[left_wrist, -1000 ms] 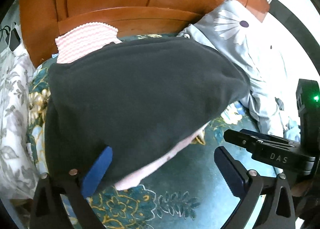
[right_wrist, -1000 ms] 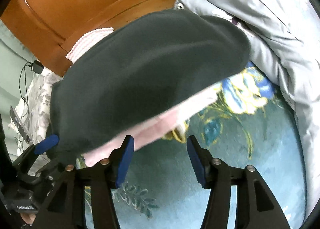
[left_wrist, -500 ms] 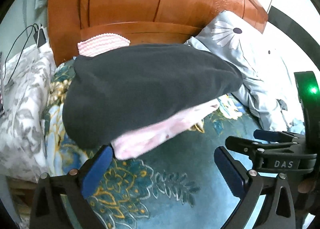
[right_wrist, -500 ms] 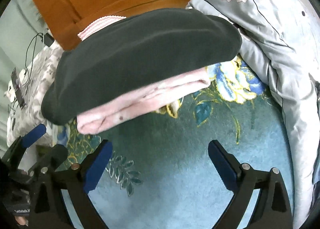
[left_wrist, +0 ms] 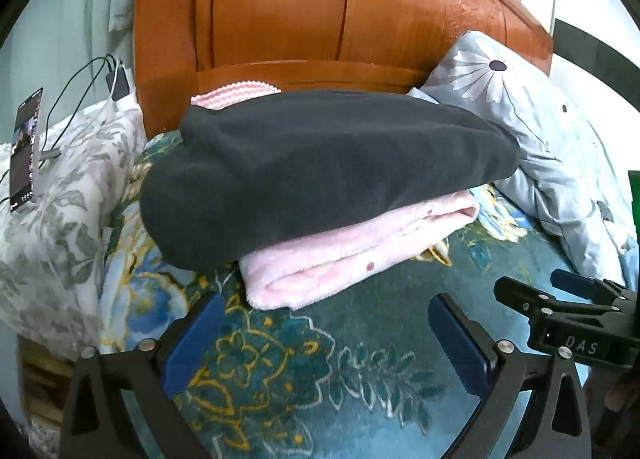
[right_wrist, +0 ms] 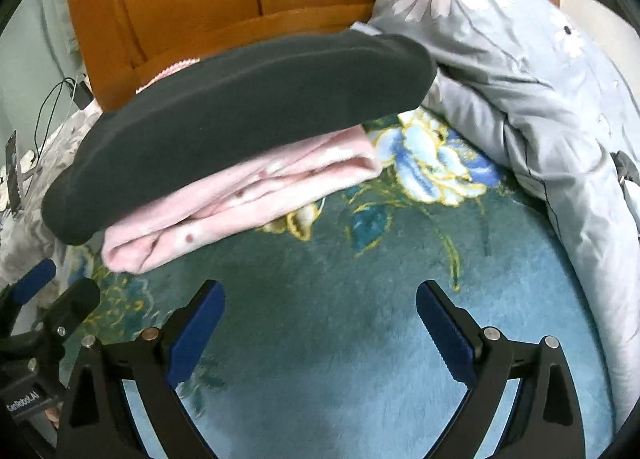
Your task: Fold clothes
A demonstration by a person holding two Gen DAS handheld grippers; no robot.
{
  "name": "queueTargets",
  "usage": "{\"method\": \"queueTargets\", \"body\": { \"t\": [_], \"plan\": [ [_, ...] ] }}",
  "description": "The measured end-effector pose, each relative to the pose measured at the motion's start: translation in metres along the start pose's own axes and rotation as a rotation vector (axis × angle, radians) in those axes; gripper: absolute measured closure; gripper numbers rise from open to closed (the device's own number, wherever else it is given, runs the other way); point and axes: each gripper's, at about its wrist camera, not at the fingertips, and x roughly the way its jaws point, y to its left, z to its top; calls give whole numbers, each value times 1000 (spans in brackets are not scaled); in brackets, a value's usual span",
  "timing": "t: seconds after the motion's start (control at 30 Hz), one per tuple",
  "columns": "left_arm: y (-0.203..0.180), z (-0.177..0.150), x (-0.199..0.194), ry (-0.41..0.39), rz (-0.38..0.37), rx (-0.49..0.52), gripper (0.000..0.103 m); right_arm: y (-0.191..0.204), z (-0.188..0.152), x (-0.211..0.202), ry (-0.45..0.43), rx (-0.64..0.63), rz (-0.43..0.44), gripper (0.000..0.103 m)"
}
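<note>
Left wrist view: the left tool hangs spread wide with nothing in it, just short of a folded stack on the bed. The dark garment lies on the pink one, long axis running left-near to right-far.

Right wrist view: the right tool is released too, and the stack sits ahead and to its left, so the left tool looks nearer its near corner.
</note>
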Motion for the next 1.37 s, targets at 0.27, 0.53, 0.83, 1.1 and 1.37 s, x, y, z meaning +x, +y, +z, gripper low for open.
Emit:
{"method": "queueTargets", "body": {
  "t": [0.27, 0.53, 0.83, 1.1, 1.37],
  "plan": [
    [-1, -17, 14, -107, 53, -26, 0, 9, -13, 8, -167, -42, 33, 6],
    [-7, -27, 19, -141, 81, -14, 0, 9, -28, 15, -230, -47, 18, 5],
    [-8, -30, 18, -149, 102, -19, 0, 5, -31, 15, -252, -30, 14, 5],
    [-10, -31, 19, -146, 118, -13, 0, 4, -32, 16, -252, -25, 7, 5],
    [-8, -32, 20, -143, 116, -18, 0, 6, -34, 16, -257, -34, -14, 5]
  ]
}}
